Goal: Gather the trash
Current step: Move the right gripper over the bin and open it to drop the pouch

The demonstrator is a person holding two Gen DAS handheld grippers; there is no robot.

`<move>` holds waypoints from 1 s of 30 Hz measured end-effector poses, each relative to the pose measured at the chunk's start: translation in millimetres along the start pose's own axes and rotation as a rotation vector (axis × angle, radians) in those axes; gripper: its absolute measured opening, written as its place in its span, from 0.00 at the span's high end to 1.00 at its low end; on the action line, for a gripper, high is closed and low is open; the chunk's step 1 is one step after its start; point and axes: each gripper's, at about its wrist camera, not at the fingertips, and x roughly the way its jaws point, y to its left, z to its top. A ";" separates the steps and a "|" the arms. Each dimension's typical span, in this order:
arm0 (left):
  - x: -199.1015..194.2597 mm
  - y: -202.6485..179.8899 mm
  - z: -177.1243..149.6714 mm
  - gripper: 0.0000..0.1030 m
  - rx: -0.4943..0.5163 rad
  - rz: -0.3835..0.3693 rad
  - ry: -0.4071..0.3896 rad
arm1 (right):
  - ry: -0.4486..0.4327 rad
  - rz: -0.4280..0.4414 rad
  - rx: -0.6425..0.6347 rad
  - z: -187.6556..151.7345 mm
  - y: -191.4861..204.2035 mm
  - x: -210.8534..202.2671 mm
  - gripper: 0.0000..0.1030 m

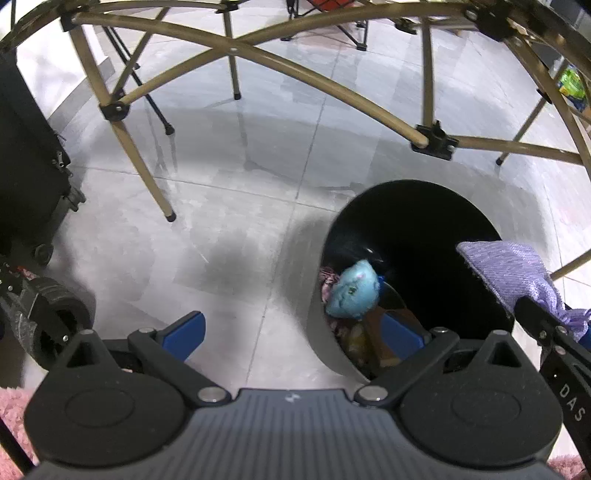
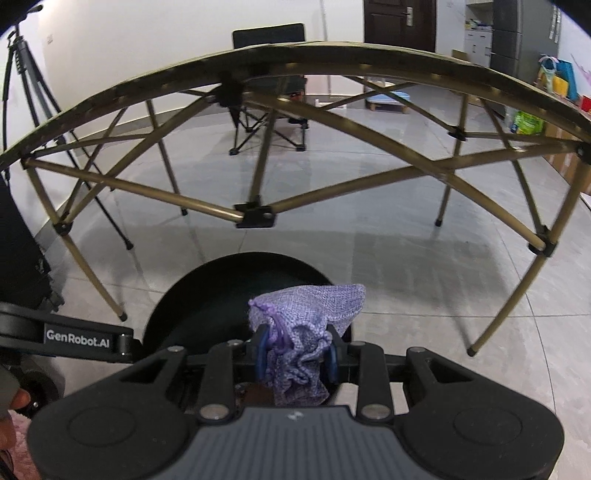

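Purple woven drawstring pouch (image 2: 306, 314) pinched between blue pads of right gripper (image 2: 295, 356), hanging over round black trash bin (image 2: 177, 306). Left gripper (image 1: 291, 334) spread wide, empty, bin at its 2 o'clock; crumpled light-blue wad (image 1: 352, 290) inside bin.

**Around the room: furniture and clutter on the tiled floor**

A folding desk (image 2: 258, 214) with crossed gold-coloured legs is standing on the grey tiled floor (image 2: 388, 258). Beyond it, a black folding camp chair (image 2: 269, 92) is sitting near the white wall, and a tripod (image 2: 26, 85) is standing at the left. A dark wooden door (image 2: 399, 22) is showing at the back. A green packet (image 2: 528, 122) is lying at the right. A black wheeled case (image 1: 26, 166) is standing at the left edge, with a small rubber wheel (image 1: 51, 325) just below it.
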 end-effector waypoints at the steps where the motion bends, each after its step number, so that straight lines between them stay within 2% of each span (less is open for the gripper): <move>1: -0.4 3.0 0.2 0.00 -0.005 0.003 -0.002 | 0.002 0.004 -0.005 0.8 4.0 1.2 0.72; 17: 6.0 50.3 -0.2 0.00 -0.059 0.064 -0.010 | 0.067 0.049 -0.015 9.5 47.6 27.9 0.71; 30: 12.7 64.3 -3.2 0.00 -0.069 0.086 0.008 | 0.194 0.037 0.013 2.2 61.0 60.8 0.71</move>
